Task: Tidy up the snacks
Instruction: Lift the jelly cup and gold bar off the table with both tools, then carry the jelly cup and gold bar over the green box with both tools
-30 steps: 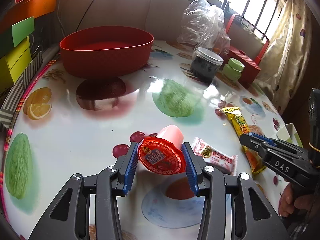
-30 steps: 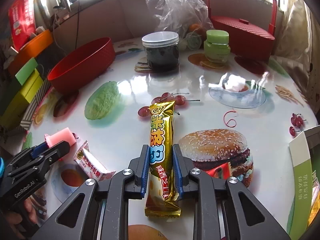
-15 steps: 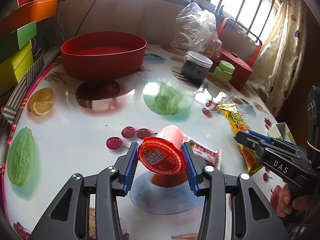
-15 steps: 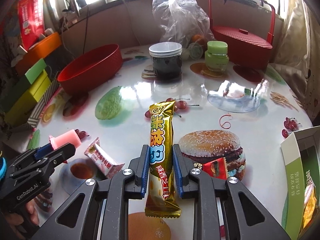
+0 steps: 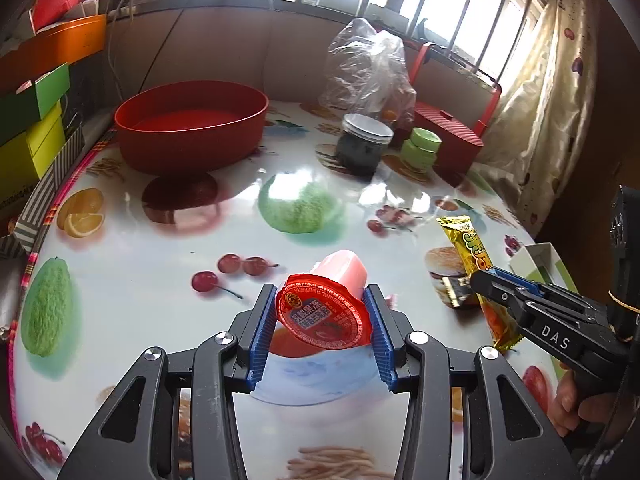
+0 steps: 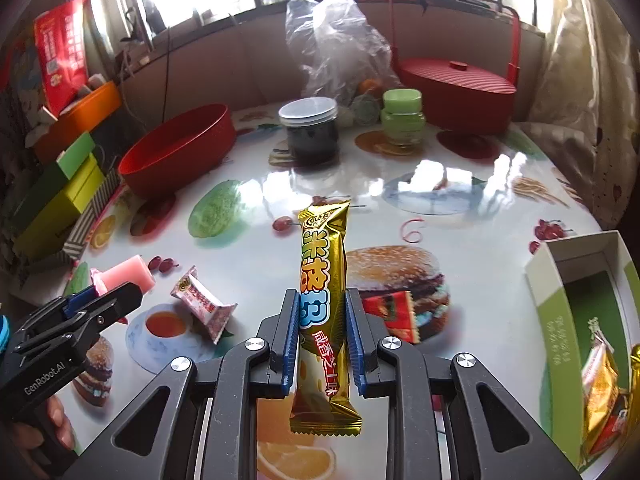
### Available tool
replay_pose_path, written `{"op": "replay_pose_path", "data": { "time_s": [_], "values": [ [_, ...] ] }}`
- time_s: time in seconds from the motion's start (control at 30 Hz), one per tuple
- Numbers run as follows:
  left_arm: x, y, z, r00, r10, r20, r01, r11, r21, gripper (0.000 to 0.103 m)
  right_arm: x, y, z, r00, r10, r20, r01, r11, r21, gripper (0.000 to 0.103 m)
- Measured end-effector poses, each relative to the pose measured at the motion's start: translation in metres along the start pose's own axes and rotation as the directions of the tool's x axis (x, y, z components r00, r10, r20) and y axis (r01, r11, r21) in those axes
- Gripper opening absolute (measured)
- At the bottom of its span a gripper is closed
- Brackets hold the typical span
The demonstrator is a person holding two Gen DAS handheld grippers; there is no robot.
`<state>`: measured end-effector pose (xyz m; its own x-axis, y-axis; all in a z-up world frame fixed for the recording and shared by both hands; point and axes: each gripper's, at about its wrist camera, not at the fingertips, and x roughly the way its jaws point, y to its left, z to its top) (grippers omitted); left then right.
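Higher now: red-lidded pink jelly cup [image 5: 326,307]

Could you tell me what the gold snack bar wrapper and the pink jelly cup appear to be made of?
The gold snack bar looks wrapped in metallised foil film: mirror-like glints, crimped serrated ends. The pink jelly cup looks like thin, smooth moulded plastic with a glossy printed film lid, probably peel-off; its exact material can't be confirmed.
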<state>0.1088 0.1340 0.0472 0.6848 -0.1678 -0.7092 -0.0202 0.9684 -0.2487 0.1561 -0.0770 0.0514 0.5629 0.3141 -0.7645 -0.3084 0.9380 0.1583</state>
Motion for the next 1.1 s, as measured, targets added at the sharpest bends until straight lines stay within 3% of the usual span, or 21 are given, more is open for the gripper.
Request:
{"op": "replay_pose_path", "data": {
  "time_s": [0.5, 1.1],
  "values": [
    [-0.003, -0.043, -0.007, 0.999, -0.030, -0.024, 0.031, 0.998, 0.053, 0.045, -0.037, -0.038, -0.016, 0.998, -0.045, 0.035, 0.043, 0.997, 0.062, 0.021],
    [0.002, -0.106, -0.006, 0.993, -0.113, -0.042, 0.118, 0.983, 0.140, 0.045, -0.071, -0.088, -0.033, 0.993, -0.112, 0.047, 0.103, 0.983, 0.149, 0.021]
  ]
}}
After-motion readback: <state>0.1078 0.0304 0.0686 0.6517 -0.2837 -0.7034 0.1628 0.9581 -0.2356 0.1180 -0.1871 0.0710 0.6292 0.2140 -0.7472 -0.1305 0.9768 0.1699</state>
